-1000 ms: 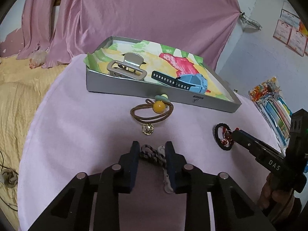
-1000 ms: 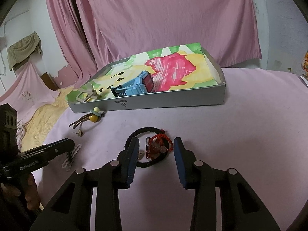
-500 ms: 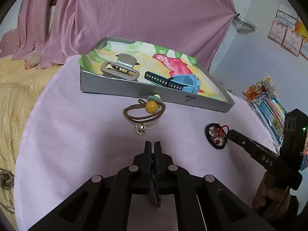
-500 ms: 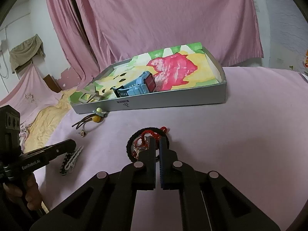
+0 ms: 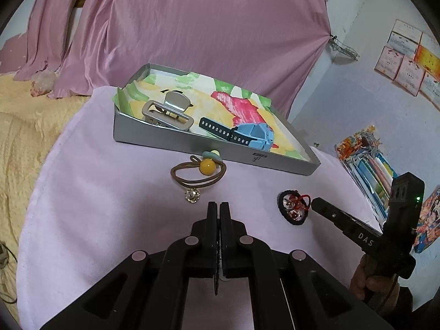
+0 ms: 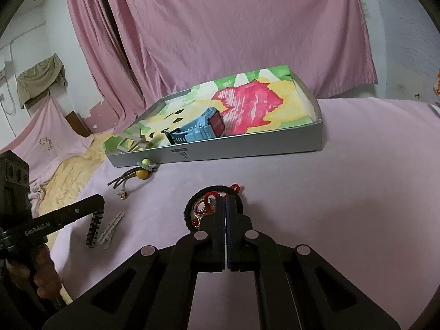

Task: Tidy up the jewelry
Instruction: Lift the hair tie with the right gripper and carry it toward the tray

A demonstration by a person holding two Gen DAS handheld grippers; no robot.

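A pink cloth-covered table fills the lower half of both views, with a pink curtain hanging across the top. A grey tray with a bright painted lining sits above the centre of the left wrist view and across the middle of the right wrist view. Inside it, a beige hair claw lies toward the tray's left end and a blue watch with a dark strap lies near the tray's front wall.

The left gripper occupies the lower centre of its own view, jaws pressed together on a black beaded bracelet. In the right wrist view, at lower left, that bracelet hangs from the fingertips, its lower end down by the cloth next to a pale hair clip.

The right gripper sits low at centre in its view, jaws closed on a black hair tie tangled with red cord and small charms; whether the tie is off the cloth cannot be told.

Just in front of the tray, a brown hair tie with a yellow bead lies on the cloth, touching a small green bead piece. A small crystal charm lies just below it.
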